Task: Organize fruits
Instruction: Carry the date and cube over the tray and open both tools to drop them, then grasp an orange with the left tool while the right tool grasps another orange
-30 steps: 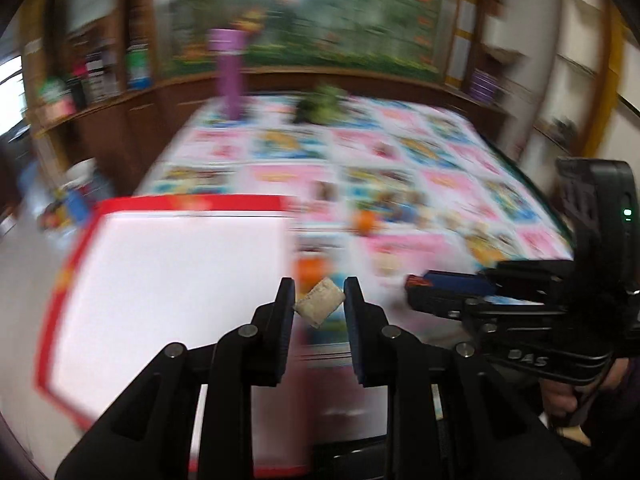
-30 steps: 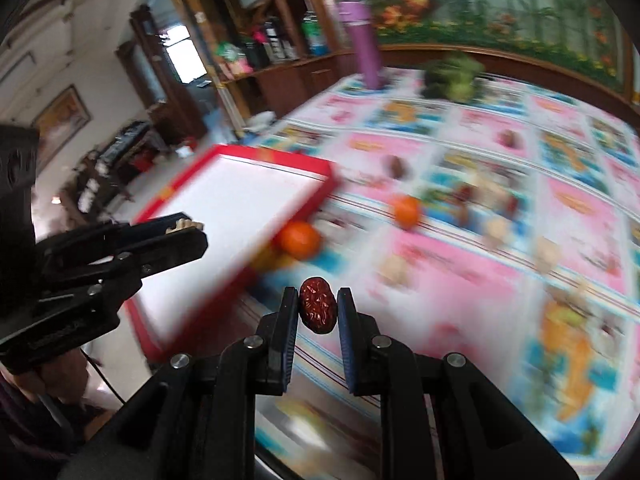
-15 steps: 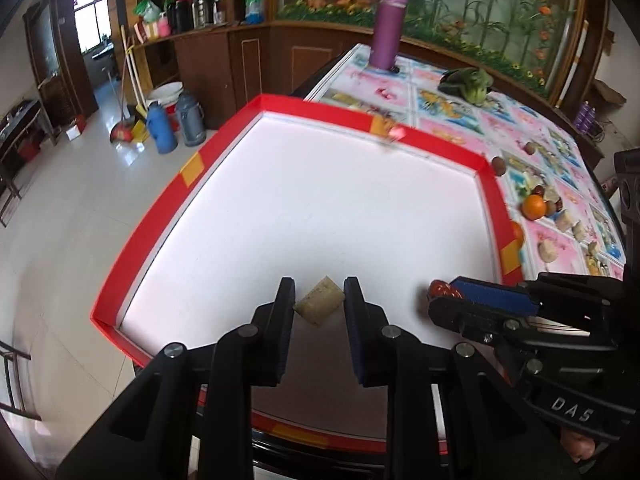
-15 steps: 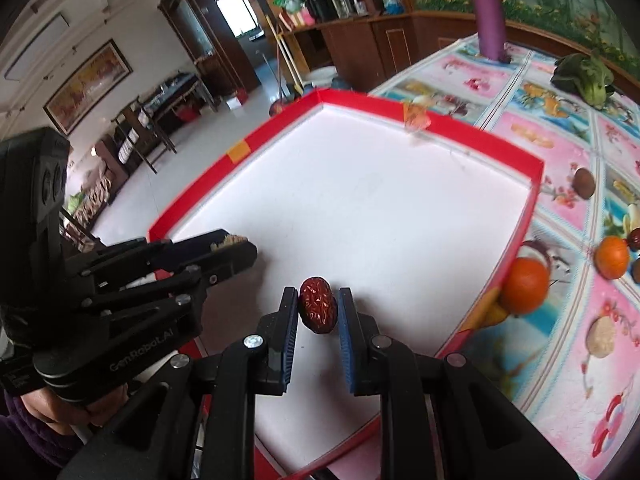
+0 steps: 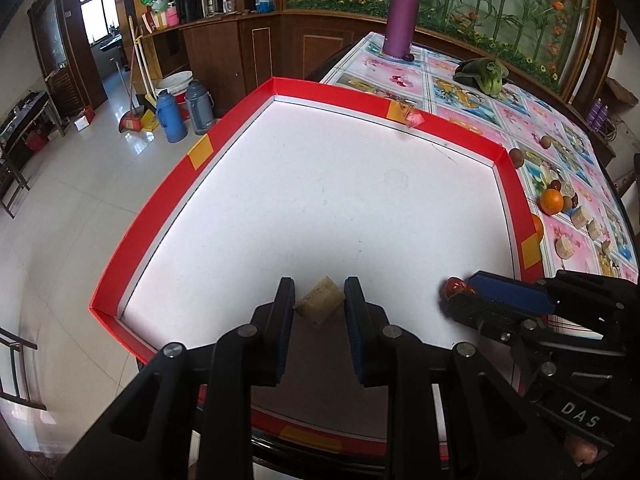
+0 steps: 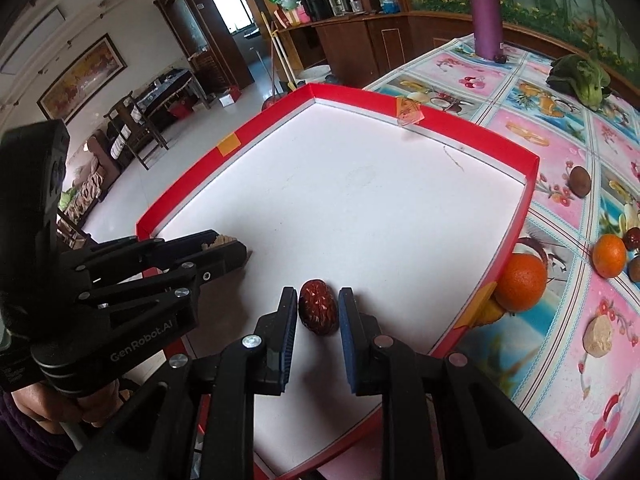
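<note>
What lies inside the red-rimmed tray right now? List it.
The red-rimmed tray shows only its bare white floor. The tan cube and red date sit between jaws above it; the floor under the grippers is hidden.

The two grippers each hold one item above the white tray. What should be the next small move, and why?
Probably lower both and open. The left gripper is shut on the tan chunk, the right gripper on the red date, and both hang over the tray, whose floor looks bare.

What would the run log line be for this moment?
left gripper: shut on tan chunk | right gripper: shut on red date | both over red tray | not released
</note>
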Action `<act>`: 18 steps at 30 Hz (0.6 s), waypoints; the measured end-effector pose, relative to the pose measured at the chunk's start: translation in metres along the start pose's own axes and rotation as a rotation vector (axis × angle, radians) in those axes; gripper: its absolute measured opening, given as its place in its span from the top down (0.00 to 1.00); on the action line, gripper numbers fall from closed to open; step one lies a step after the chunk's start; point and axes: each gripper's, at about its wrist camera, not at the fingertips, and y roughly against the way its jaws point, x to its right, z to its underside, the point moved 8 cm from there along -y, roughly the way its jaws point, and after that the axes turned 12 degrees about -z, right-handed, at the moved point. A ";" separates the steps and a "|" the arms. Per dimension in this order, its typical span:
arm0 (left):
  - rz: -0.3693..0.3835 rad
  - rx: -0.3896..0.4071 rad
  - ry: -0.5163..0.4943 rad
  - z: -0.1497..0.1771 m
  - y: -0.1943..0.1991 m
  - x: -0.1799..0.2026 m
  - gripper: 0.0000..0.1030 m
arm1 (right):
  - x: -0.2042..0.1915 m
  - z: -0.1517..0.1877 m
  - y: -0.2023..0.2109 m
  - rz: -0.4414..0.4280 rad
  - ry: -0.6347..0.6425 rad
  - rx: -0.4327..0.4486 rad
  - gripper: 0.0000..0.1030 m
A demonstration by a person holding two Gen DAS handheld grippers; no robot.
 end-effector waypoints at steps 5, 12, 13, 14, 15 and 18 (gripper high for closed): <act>-0.027 0.035 0.019 -0.006 0.013 -0.004 0.48 | 0.004 -0.005 0.025 -0.036 0.009 0.075 0.68; 0.097 0.125 -0.042 -0.021 0.056 0.035 0.41 | 0.057 -0.006 0.083 0.037 -0.083 0.211 0.67; 0.124 0.132 -0.068 -0.021 0.061 0.046 0.41 | 0.068 -0.003 0.091 0.054 -0.104 0.226 0.67; 0.153 0.135 -0.095 -0.019 0.067 0.059 0.41 | 0.074 -0.001 0.097 0.065 -0.119 0.236 0.67; 0.182 0.136 -0.116 -0.018 0.071 0.071 0.41 | 0.087 0.003 0.106 0.085 -0.145 0.253 0.67; 0.299 0.120 -0.187 -0.010 0.084 0.114 0.41 | 0.110 0.010 0.122 0.127 -0.195 0.275 0.67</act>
